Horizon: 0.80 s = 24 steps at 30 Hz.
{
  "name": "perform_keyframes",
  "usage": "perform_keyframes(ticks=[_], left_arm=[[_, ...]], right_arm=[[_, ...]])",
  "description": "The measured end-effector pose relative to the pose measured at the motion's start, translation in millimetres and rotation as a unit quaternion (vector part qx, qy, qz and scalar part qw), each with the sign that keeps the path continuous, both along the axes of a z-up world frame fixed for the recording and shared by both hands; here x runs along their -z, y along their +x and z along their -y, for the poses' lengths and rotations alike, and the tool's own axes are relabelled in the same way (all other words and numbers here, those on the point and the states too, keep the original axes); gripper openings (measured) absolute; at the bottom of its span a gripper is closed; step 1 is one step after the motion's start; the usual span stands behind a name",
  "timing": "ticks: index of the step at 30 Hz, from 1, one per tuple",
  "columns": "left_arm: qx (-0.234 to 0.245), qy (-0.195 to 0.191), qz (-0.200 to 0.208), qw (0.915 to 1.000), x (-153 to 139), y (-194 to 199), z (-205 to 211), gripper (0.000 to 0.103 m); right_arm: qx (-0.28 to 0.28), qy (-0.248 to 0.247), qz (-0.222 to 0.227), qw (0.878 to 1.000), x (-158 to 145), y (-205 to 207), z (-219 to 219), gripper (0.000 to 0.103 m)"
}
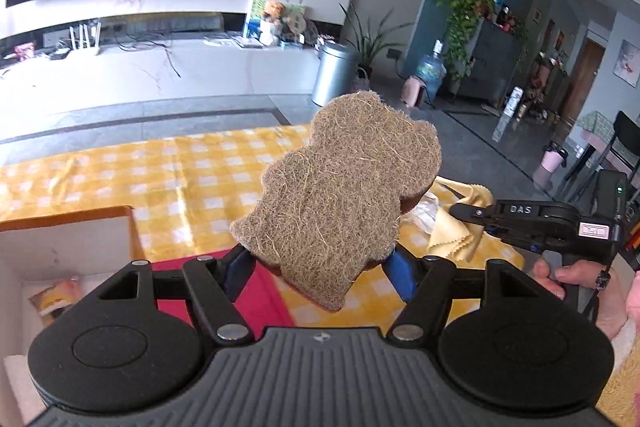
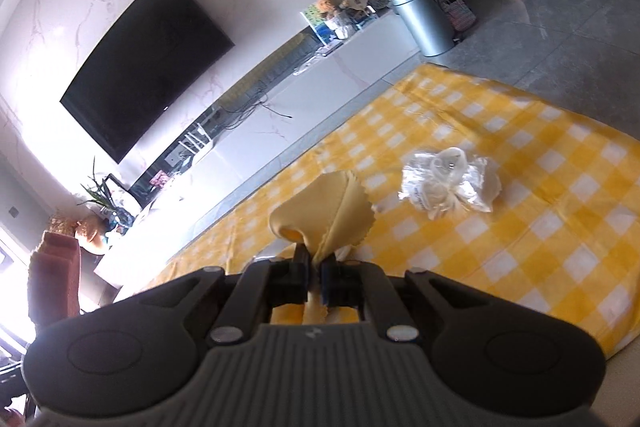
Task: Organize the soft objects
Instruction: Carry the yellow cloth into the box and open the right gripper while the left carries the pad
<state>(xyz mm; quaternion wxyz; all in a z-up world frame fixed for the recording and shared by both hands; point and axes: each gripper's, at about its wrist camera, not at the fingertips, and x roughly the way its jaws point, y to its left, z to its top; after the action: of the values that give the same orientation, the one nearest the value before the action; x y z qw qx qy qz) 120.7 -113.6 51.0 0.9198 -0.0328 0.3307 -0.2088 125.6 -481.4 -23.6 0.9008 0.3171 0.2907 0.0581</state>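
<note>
Sponge (image 1: 340,183), bear-shaped, coarse brown fibre face toward left wrist view, reddish foam layer behind. Clamped near its lower end between blue pads (image 1: 402,275) of left gripper (image 1: 320,273), jaws spread wide on its width; held up in the air above yellow checked worktop (image 1: 120,171). Likely light, springy, rough surface so little slip; a mid-body pinch across the flat faces or the narrow waist looks safest, ears too floppy. Long axis runs from jaws up and to the right, head end pointing away, toward the far room; tilted, not upright.

Cloth (image 2: 320,203), yellow, pinked edge, pinched at a bunched fold in right gripper (image 2: 316,281), jaws fully closed on it; rest stands up in a loose cone, lifted partly off worktop. Thin, limp, no fixed axis; drapes wherever held.

Crumpled clear plastic bag (image 2: 448,183) lying on worktop, just beyond cloth, not held. White box (image 1: 60,259) with orange rim at lower left, probable drop spot; red cloth (image 1: 256,295) beside it.
</note>
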Motion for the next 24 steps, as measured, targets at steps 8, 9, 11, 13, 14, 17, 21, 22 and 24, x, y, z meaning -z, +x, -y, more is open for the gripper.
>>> perform_keyframes(ticks=[8,9,11,13,14,17,21,22,24], left_arm=[[-0.137,-0.057,0.046,0.9879,-14,-26,-86,0.08],[-0.152,-0.059,0.05,0.9854,-15,-28,-94,0.08],[-0.19,-0.065,0.055,0.978,-19,-30,-114,0.08],[-0.222,-0.076,0.059,0.9703,-22,-31,-133,0.08],[-0.232,-0.079,0.06,0.9677,-23,-30,-140,0.08],[-0.253,-0.083,0.069,0.9615,-25,-32,-161,0.08],[-0.27,-0.104,0.073,0.9543,-19,-37,-184,0.08],[-0.271,-0.113,0.071,0.9533,-18,-38,-192,0.08],[-0.269,-0.132,0.065,0.952,-13,-39,-205,0.08]], right_arm=[[-0.07,-0.006,0.054,0.996,-39,-3,-59,0.003],[-0.073,0.0,0.062,0.995,-43,-4,-64,0.003],[-0.084,0.021,0.077,0.993,-51,-6,-78,0.003],[-0.105,0.038,0.09,0.99,-59,-7,-92,0.003],[-0.114,0.041,0.093,0.988,-62,-7,-99,0.003],[-0.145,0.033,0.099,0.984,-72,-7,-126,0.003],[-0.177,-0.009,0.099,0.979,-82,-8,-167,0.003],[-0.186,-0.017,0.097,0.978,-83,-7,-178,0.003],[-0.203,-0.038,0.093,0.974,-83,-4,-200,0.003]])
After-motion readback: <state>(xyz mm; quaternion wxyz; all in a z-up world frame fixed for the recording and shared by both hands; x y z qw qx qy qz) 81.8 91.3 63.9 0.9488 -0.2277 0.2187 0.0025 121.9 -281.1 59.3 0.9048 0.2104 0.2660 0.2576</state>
